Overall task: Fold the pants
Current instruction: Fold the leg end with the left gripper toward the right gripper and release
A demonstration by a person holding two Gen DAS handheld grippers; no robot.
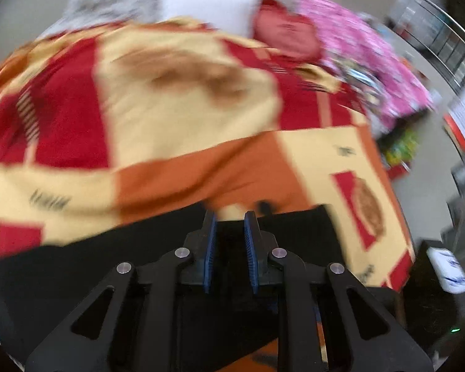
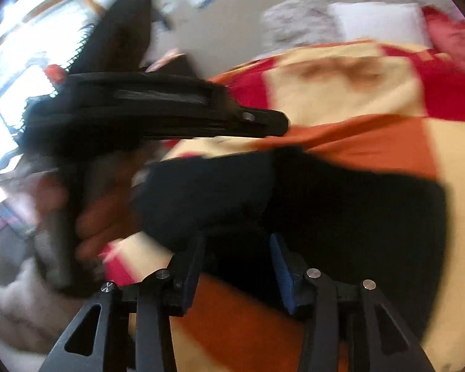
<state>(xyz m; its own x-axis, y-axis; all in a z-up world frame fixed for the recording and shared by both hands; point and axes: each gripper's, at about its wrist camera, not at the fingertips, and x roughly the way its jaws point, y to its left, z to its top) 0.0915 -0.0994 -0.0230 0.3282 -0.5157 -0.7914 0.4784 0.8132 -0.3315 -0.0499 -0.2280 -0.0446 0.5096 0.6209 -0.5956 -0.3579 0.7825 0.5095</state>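
A home bedroom: a bed under a red, cream and orange patterned blanket (image 1: 176,117), a white pillow (image 1: 207,3), pink floral bedding (image 1: 365,52).

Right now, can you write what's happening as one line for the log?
task: fold pants | black pants on patterned blanket | left hand-held gripper open | right hand-held gripper open | frames blurred

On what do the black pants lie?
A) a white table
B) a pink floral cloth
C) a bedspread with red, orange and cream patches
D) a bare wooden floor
C: in both wrist views the black pants lie spread on the patchwork bedspread, which shows all around them.
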